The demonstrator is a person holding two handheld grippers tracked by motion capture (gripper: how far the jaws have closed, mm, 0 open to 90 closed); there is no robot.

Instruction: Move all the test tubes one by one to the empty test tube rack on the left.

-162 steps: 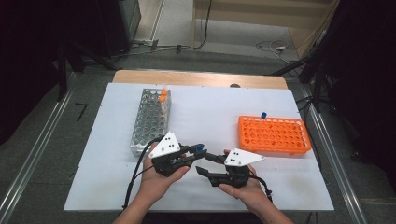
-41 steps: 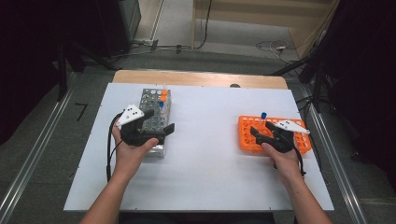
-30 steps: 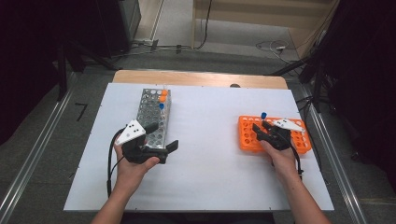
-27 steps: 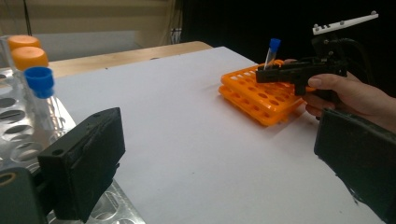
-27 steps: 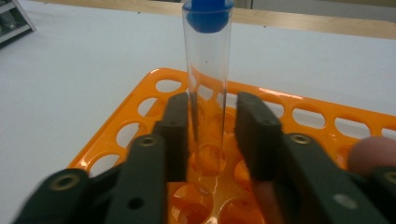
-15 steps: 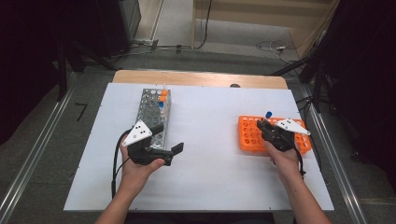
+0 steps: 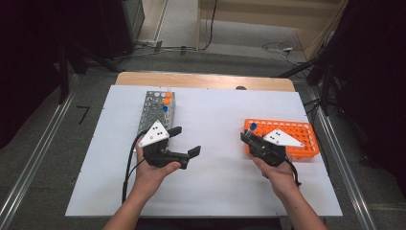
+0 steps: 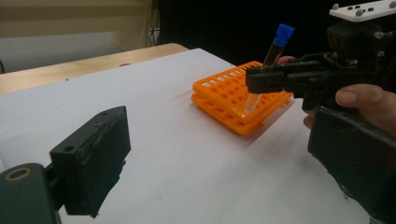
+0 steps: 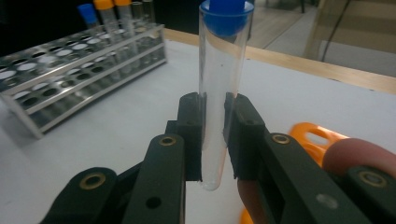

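Observation:
My right gripper is shut on a clear tube with a blue cap. It holds the tube upright just off the left end of the orange rack. In the right gripper view the pads clamp the tube near its lower end. The left gripper view shows that tube above the orange rack. My left gripper stands open over the bare table, right of the metal rack. Its jaws have just been closing a little, with nothing between them.
The metal rack holds two orange-capped tubes and a blue-capped one at its far end. A white sheet covers the table, and a wooden edge runs along the back.
My right gripper has closed on the blue-capped tube, lifted it out of the orange rack and moved left with it. My left gripper has drifted right, away from the metal rack.

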